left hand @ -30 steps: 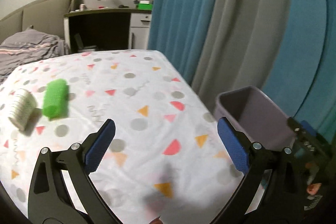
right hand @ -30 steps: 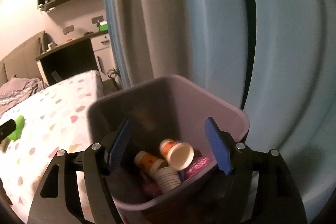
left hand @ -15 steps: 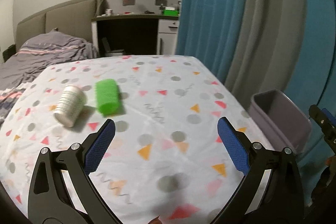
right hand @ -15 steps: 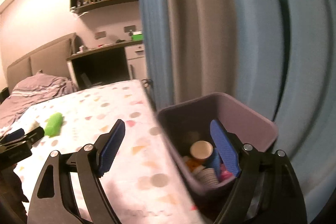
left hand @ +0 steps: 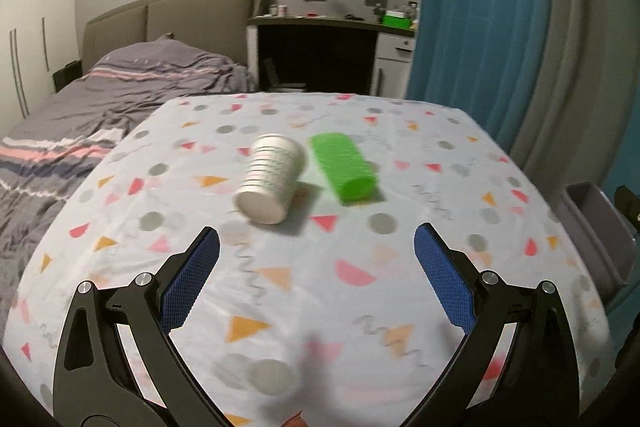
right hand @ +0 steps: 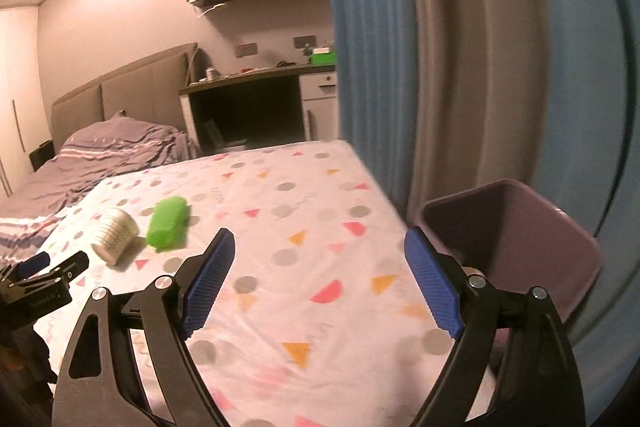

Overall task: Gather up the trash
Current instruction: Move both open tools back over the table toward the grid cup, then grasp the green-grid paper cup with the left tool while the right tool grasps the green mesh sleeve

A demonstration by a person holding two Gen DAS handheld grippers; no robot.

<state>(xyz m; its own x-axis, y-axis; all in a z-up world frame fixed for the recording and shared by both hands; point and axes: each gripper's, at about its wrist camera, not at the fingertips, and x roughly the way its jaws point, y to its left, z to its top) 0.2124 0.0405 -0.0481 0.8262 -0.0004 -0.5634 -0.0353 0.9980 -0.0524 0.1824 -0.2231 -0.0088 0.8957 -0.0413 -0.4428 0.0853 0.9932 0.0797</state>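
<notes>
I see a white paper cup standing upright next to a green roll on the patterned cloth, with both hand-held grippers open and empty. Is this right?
Not quite. The white paper cup is not upright; it lies on its side, as the left wrist view shows. The rest holds: it is next to the green roll on the patterned cloth, and the left hand-held gripper and right hand-held gripper are open and empty.

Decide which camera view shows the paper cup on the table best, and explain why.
The left wrist view: the paper cup lies on its side near the centre, large, though slightly blurred. The right wrist view shows it smaller, far left and blurred.
</notes>
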